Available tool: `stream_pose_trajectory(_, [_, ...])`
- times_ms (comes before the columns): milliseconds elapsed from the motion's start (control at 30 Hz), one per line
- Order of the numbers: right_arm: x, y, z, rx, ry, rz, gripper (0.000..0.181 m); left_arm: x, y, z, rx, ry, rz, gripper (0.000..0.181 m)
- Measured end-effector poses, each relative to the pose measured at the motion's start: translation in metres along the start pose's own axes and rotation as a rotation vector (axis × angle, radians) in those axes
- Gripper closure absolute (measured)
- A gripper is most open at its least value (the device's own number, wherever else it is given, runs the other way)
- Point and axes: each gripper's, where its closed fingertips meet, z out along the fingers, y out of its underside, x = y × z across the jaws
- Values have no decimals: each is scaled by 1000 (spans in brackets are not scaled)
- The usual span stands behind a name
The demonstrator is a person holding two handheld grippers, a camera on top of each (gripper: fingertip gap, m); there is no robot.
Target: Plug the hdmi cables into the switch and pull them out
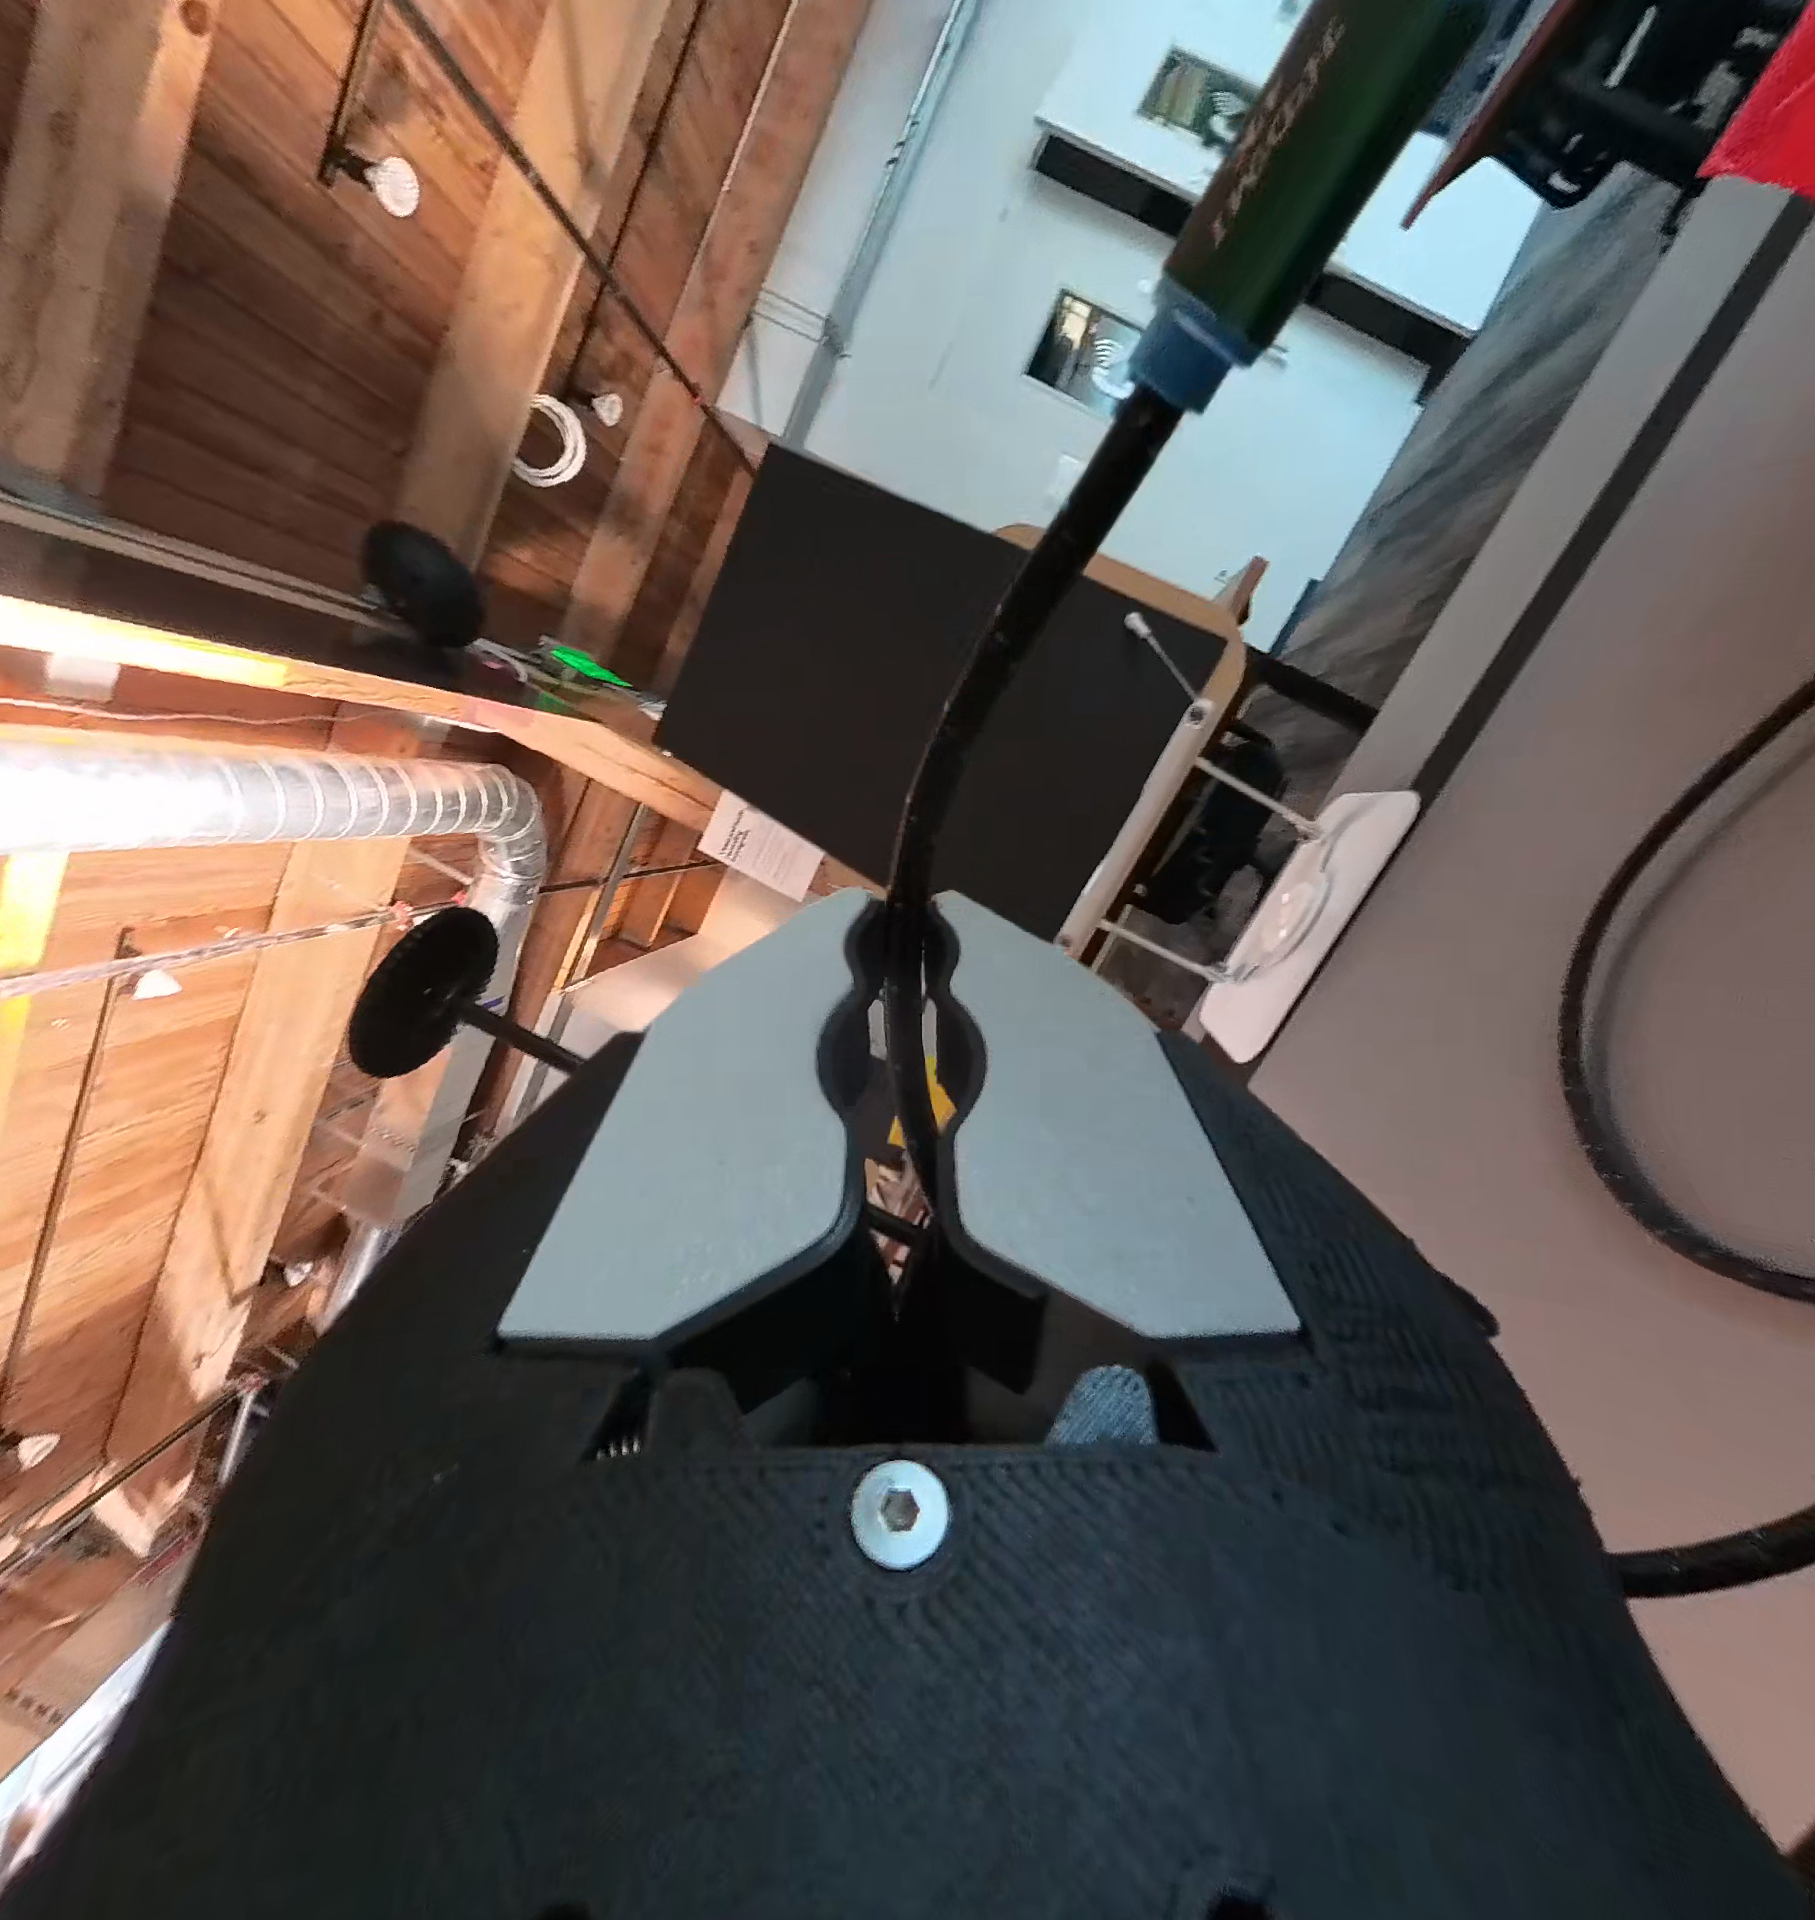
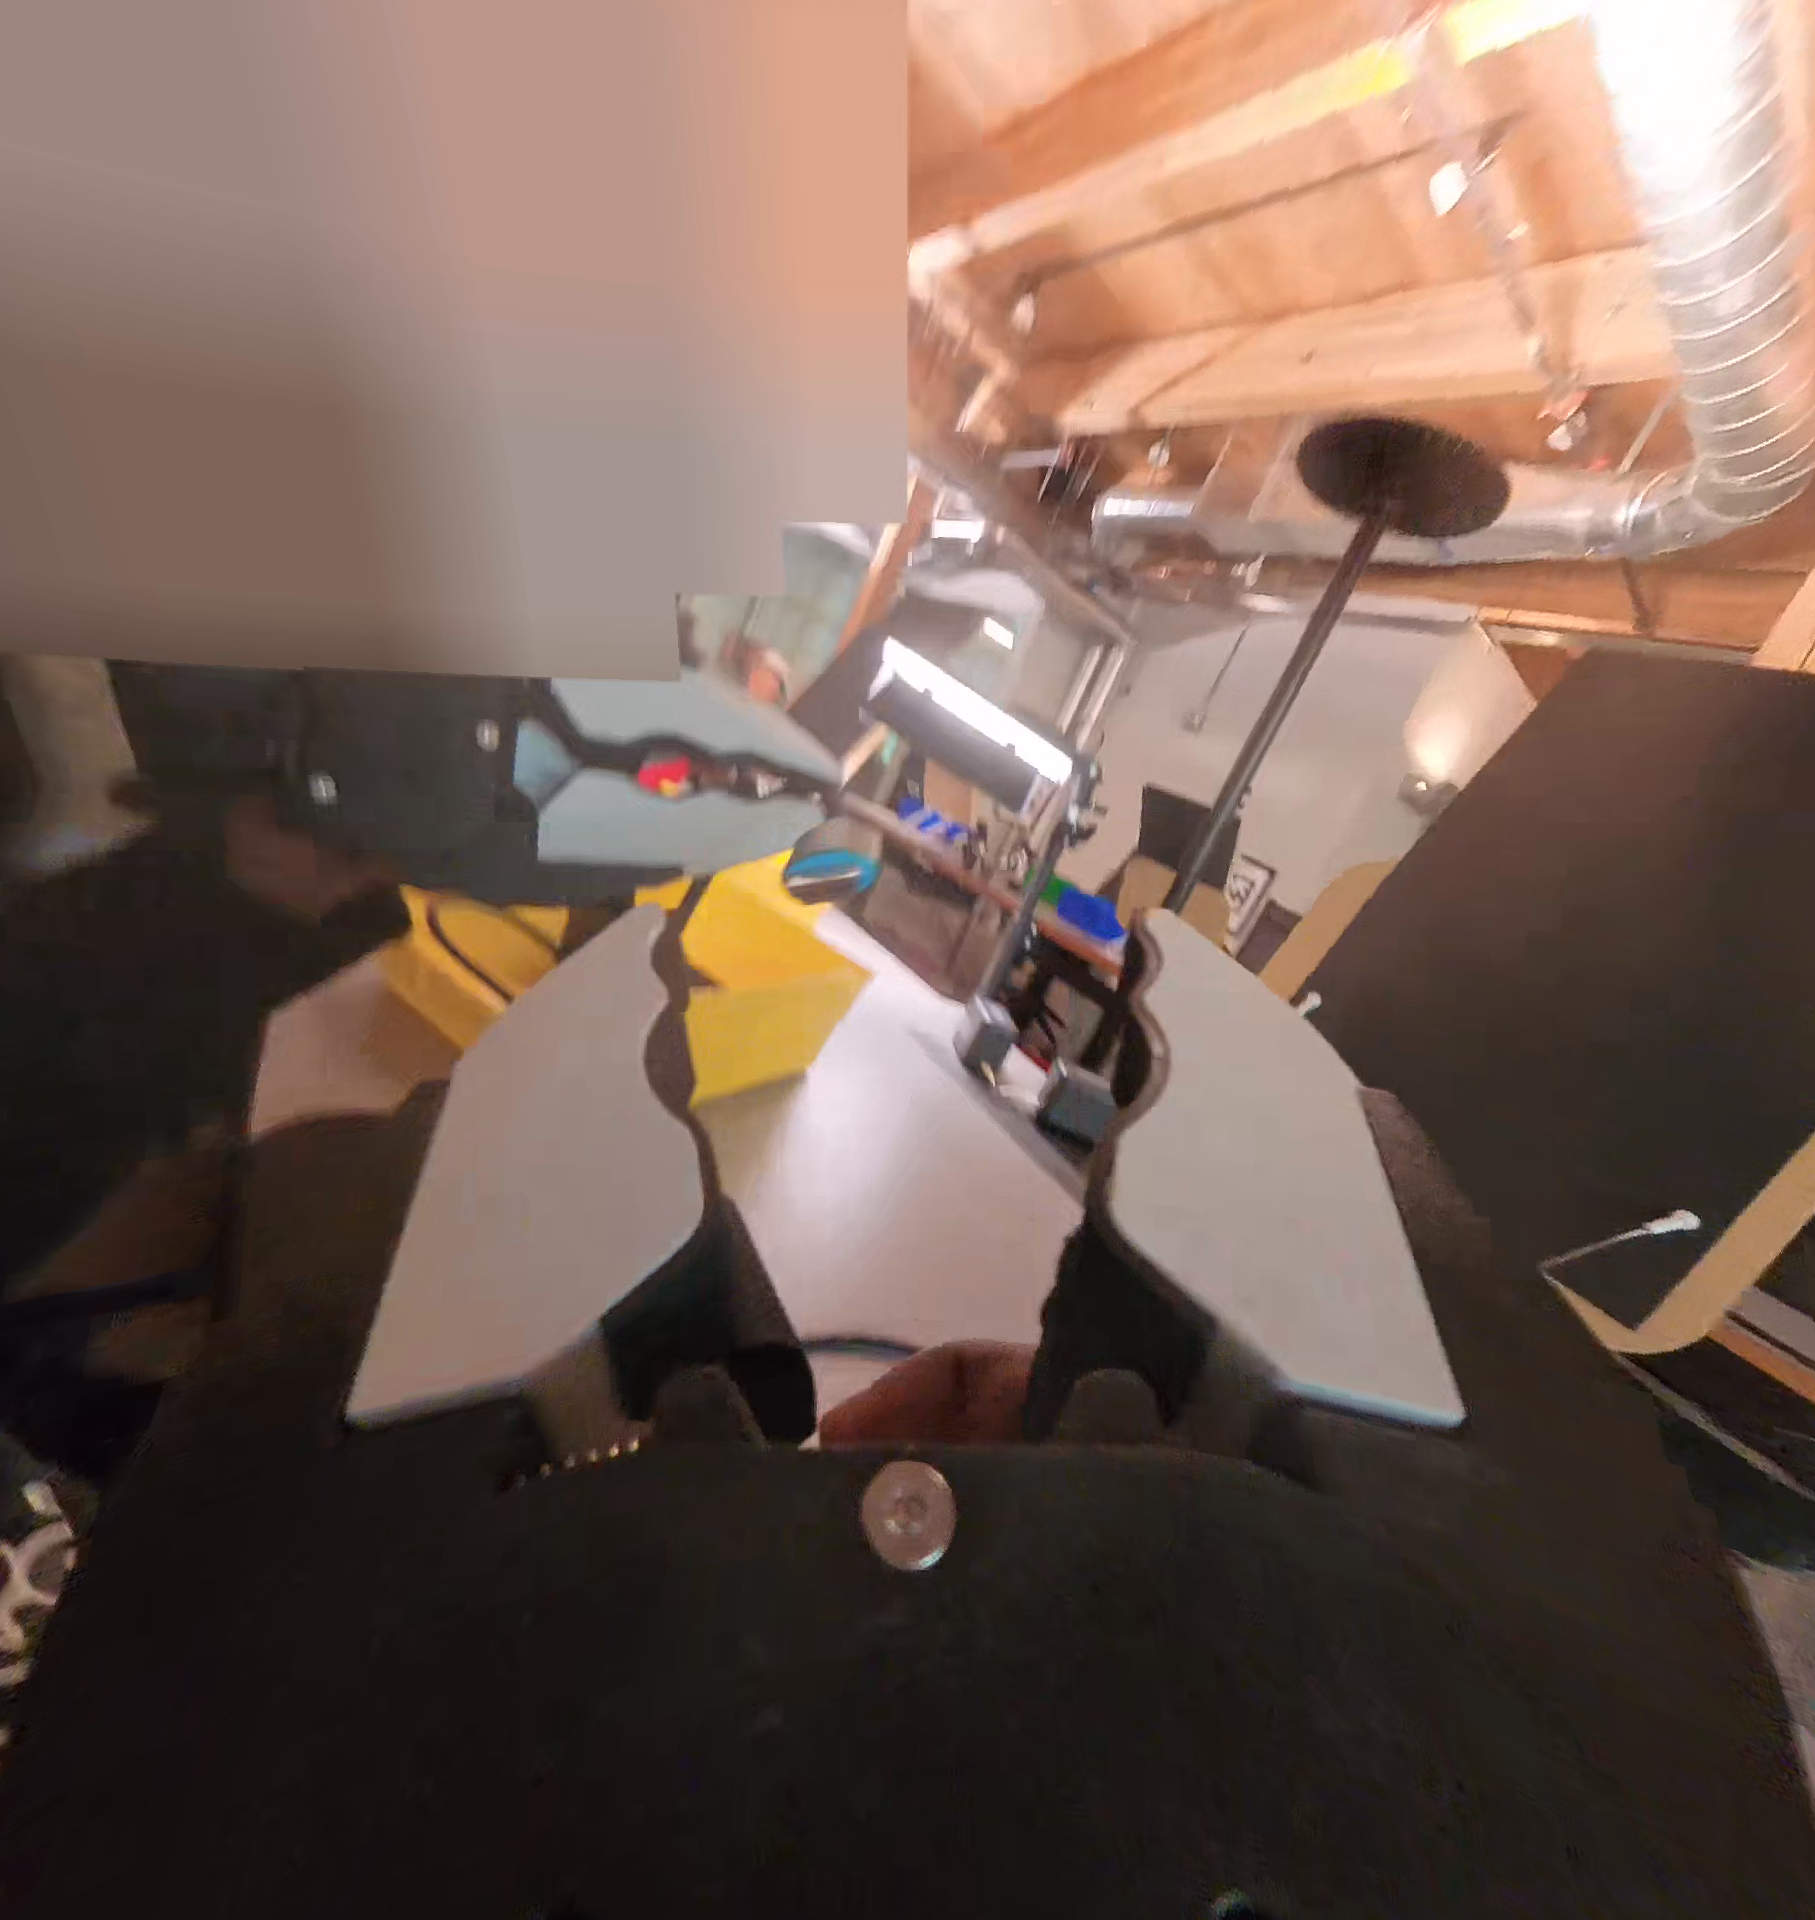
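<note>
Pinching the black HDMI cable [image 1: 908,997] between nearly closed jaws, the left gripper [image 1: 901,920] leaves its green plug [image 1: 1287,166] dangling at 1 o'clock; light, floppy cord, so the rigid plug body is better grasped; right gripper [image 2: 898,930] is spread, empty.

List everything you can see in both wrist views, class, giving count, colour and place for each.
black cable: one, black, running up from the left gripper to the plug
plug: one, blue collar on a green body, on that cable's end
looped cable: one, black, lying on the table
table: one, pale
yellow boxes: at least two, on the table's far side
duct: one, silver, under the wooden ceiling
left gripper: shut on the black cable
right gripper: open, empty
finger: one, behind the right gripper
</note>
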Motion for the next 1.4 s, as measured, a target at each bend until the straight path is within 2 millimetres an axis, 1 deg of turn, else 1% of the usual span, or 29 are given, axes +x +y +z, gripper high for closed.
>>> stream_pose_trajectory(67, [-12,13,8,-67,4,-110,99,10,-6,1,10,33,4,175])
stream_pose_trajectory(133, [-18,16,11,-77,21,-185,106,17,-11,2,23,60,9,176])
stream_pose_trajectory(167, [-19,16,12,-77,28,-195,110,20,-14,2,29,69,13,175])
stream_pose_trajectory(233, [-20,16,11,-80,27,-192,116,24,-18,1,38,84,18,175])
stream_pose_trajectory(367, [-17,13,8,-74,16,-133,136,27,-21,1,46,96,22,175])
stream_pose_trajectory(400, [-17,14,7,-81,7,-118,143,27,-21,1,48,98,20,175])
stream_pose_trajectory(433, [-17,12,7,-74,4,-108,156,28,-21,1,49,101,19,175])
stream_pose_trajectory(533, [-16,10,5,-69,-6,-107,159,29,-23,0,60,113,9,175])
stream_pose_trajectory(600, [-16,6,2,-48,-15,-136,159,29,-27,-2,102,134,-29,175])
stream_pose_trajectory(667, [-17,-5,-3,8,-40,-142,159,27,-38,-9,211,193,-147,173])
stream_pose_trajectory(733, [-16,-16,-10,59,-54,-143,159,22,-55,-25,397,291,-286,164])
stream_pose_trajectory(767, [-16,-20,-14,84,-68,-150,159,16,-65,-38,522,329,-356,162])
stream_pose_trajectory(833, [-15,-28,-21,130,-90,-154,159,-9,-76,-65,791,357,-522,162])
stream_pose_trajectory(867, [-15,-32,-24,156,-105,-146,159,-24,-75,-77,909,361,-618,162])
stream_pose_trajectory(900, [-16,-36,-27,182,-119,-131,159,-37,-70,-84,997,365,-727,162])
stream_pose_trajectory(933, [-17,-38,-29,203,-135,-112,159,-48,-61,-84,1041,373,-849,163])
stream_pose_trajectory(967, [-20,-39,-29,216,-153,-96,159,-53,-50,-75,1032,391,-967,164])
stream_pose_trajectory(1000, [-23,-39,-29,222,-174,-86,159,-48,-40,-61,979,423,-1051,164])
stream_pose_trajectory(1033, [-27,-38,-28,220,-192,-81,159,-34,-33,-45,902,470,-1087,164])
stream_pose_trajectory(1100, [-35,-36,-26,223,-227,-79,159,8,-23,-16,743,569,-1081,164])
stream_pose_trajectory(1133, [-39,-36,-25,231,-243,-73,160,31,-23,-5,695,622,-1077,162])
stream_pose_trajectory(1167, [-43,-38,-25,247,-261,-60,159,52,-27,1,674,688,-1087,158])
stream_pose_trajectory(1200, [-48,-40,-25,267,-282,-42,159,71,-35,3,673,762,-1112,153])
stream_pose_trajectory(1233, [-54,-44,-26,293,-305,-23,159,87,-46,1,681,841,-1132,148])
stream_pose_trajectory(1267, [-59,-47,-27,320,-326,1,159,99,-60,-5,697,908,-1117,143])
stream_pose_trajectory(1300, [-63,-50,-27,344,-341,26,159,107,-75,-15,729,953,-1068,135])
stream_pose_trajectory(1333, [-66,-51,-27,364,-353,47,159,110,-89,-26,785,968,-1019,129])
stream_pose_trajectory(1367, [-69,-51,-26,378,-363,64,159,108,-104,-38,861,965,-991,126])
stream_pose_trajectory(1400, [-70,-50,-25,377,-368,75,159,103,-116,-50,948,954,-990,126])
